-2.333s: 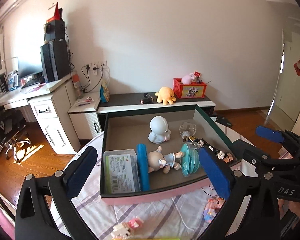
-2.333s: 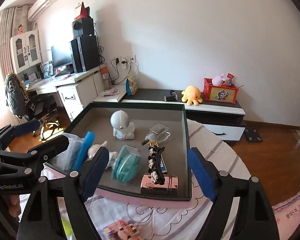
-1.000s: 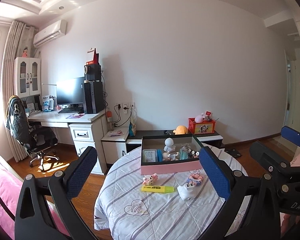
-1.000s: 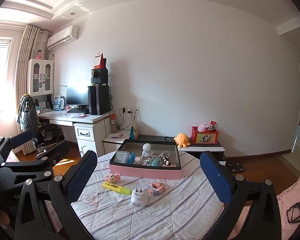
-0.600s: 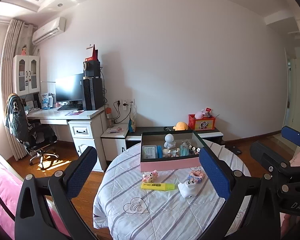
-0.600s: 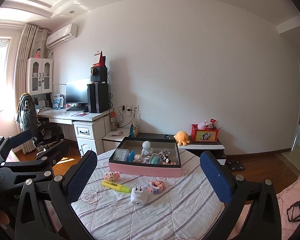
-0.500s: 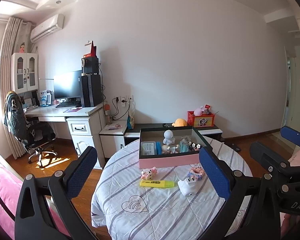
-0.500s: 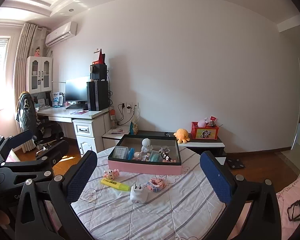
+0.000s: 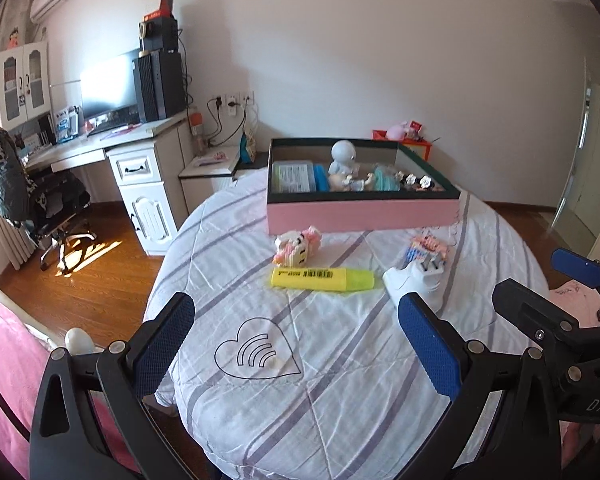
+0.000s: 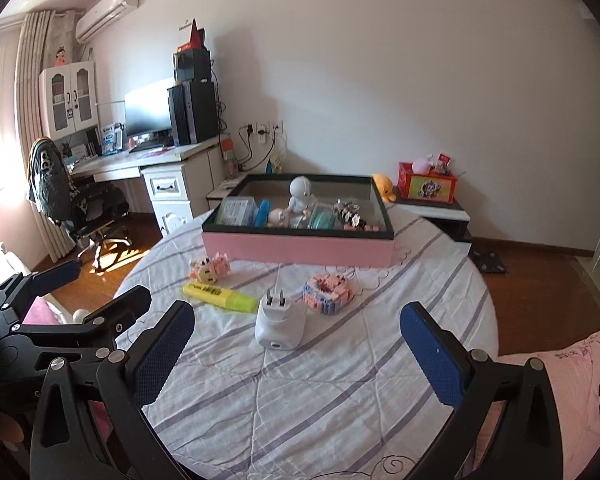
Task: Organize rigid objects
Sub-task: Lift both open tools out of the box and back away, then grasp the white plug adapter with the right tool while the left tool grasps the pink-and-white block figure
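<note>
A pink box [image 9: 360, 213] with a dark rim stands at the far side of a round table [image 9: 320, 360] and holds a white robot figure [image 9: 342, 156], a doll, a clear case and other small items. On the cloth before it lie a yellow highlighter [image 9: 324, 279], a white plug adapter [image 10: 280, 322], a pink block animal [image 9: 298, 244] and a pink-blue block ring [image 10: 327, 288]. My left gripper [image 9: 296, 350] is open and empty over the near table edge. My right gripper [image 10: 296, 350] is open and empty, just short of the adapter.
A desk [image 10: 156, 160] with monitor, computer tower and office chair [image 10: 80, 204] stands at the left. A low cabinet [image 10: 432, 204] with a red box and yellow plush sits behind the table. Pink bedding [image 10: 560, 376] lies at the right. The floor is wood.
Both grippers pulled far back from the box about a second ago, then came closer again and tilted down toward the loose objects on the cloth. Both stayed open and empty.
</note>
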{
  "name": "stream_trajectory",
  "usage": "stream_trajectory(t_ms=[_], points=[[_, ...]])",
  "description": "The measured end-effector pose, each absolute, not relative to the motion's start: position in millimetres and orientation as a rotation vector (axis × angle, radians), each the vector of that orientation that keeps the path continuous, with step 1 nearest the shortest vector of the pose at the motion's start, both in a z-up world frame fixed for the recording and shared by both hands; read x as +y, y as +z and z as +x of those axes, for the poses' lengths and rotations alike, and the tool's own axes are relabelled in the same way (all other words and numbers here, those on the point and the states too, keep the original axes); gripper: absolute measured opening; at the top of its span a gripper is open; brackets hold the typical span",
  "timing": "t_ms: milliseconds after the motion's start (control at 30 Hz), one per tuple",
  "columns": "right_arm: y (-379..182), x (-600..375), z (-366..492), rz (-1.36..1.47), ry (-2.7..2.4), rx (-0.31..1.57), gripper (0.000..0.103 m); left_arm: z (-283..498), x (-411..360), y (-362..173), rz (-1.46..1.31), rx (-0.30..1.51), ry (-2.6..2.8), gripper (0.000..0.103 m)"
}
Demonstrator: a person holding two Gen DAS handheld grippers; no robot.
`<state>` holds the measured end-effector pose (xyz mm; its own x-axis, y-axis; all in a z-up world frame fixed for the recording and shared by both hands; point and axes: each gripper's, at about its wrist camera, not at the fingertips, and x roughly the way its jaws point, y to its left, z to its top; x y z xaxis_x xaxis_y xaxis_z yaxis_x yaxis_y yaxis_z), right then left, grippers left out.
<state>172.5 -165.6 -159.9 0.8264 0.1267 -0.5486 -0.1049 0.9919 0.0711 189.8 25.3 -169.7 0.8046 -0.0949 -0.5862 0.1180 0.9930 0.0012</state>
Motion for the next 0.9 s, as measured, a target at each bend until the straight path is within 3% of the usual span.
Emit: stream_trajectory(t_ms=[333, 433, 567, 600, 900], points=[[-220.9, -156.8, 237.9, 0.077, 0.167, 0.75, 0.101, 231.4, 46.5, -210.0, 0.016, 0.722, -0.083, 0.103], [-233.5, -154.8, 259.5, 0.081, 0.179, 0.798, 0.094, 240.2, 48.5, -215.5, 0.008, 0.736, -0.098, 0.103], [-246.2, -149.0, 280.7, 0.079, 0.219, 0.856, 0.061, 254.1, 46.7, -222.2, 0.016, 0.757, -0.107, 0.103], [-247.2, -146.1, 282.3, 0.057, 0.224, 0.856, 0.057, 257.8, 47.0, -222.9, 0.012, 0.76, -0.112, 0.103], [-232.0, -171.9, 269.0, 0.041, 0.218, 0.797, 0.056, 302.3, 34.6, -225.3, 0.037, 0.769, -0.105, 0.103]])
